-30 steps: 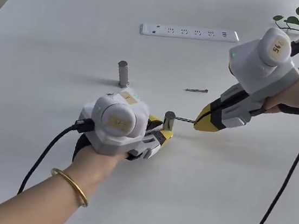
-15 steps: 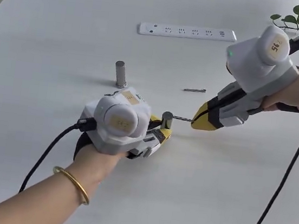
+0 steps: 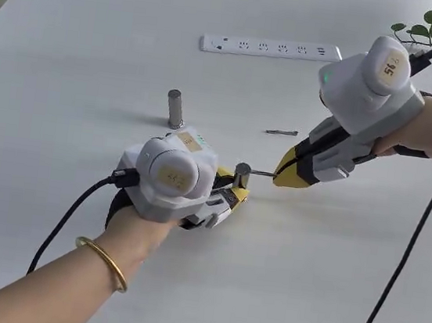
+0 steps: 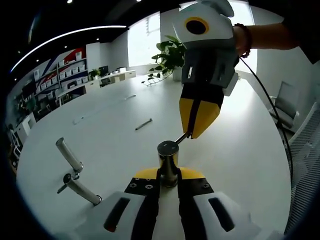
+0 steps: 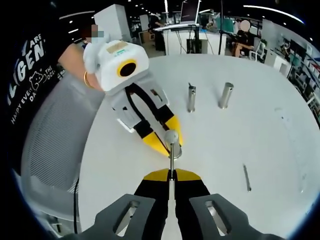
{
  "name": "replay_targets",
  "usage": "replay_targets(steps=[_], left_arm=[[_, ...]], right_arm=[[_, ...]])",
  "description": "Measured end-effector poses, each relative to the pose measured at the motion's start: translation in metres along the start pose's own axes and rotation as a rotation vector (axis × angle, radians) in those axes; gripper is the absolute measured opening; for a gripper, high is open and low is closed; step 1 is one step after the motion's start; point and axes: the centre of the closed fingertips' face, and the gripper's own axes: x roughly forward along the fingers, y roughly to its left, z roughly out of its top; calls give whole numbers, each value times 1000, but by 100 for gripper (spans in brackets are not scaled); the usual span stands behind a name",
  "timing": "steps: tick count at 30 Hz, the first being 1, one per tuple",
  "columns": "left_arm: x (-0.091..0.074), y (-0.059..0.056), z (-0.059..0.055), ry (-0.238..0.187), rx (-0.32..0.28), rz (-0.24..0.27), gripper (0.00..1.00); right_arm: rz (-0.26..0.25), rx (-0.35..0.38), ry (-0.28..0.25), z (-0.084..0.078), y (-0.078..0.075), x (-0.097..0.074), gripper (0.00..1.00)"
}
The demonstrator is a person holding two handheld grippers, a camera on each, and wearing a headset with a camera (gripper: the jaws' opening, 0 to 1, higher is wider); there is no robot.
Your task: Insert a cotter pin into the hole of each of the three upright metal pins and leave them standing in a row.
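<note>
"GEN" in white on dark shirt point(image 5: 26, 61), rest blurred

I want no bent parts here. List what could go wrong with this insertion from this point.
1. The thin cotter pin, held at its far end by the right gripper, meets the metal pin sideways. If it is off the hole, pushing may bend it or slip it in the jaws.
2. That side push may tilt the metal pin in the left gripper, which clamps it below its top.

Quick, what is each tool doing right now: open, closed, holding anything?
Left tool: closed on the metal pin.
Right tool: closed on a cotter pin.
</note>
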Motion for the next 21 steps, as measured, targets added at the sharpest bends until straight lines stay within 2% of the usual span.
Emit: replay_targets(steps=[2,4,16,21], left_arm=[[0,-1,-1,-3,27,4,11],[1,0,-1,-3,30,5,11],[2,-1,-3,-10,5,19,11],[2,0,-3,-16,-19,24,11]], right_arm=[[-1,-8,1,0,-1,3,0],[-1,-18,3,1,-1,7,0],[0,-44,3,9,-11,16,0],[-8,-58,-1,15,-10,18,0]])
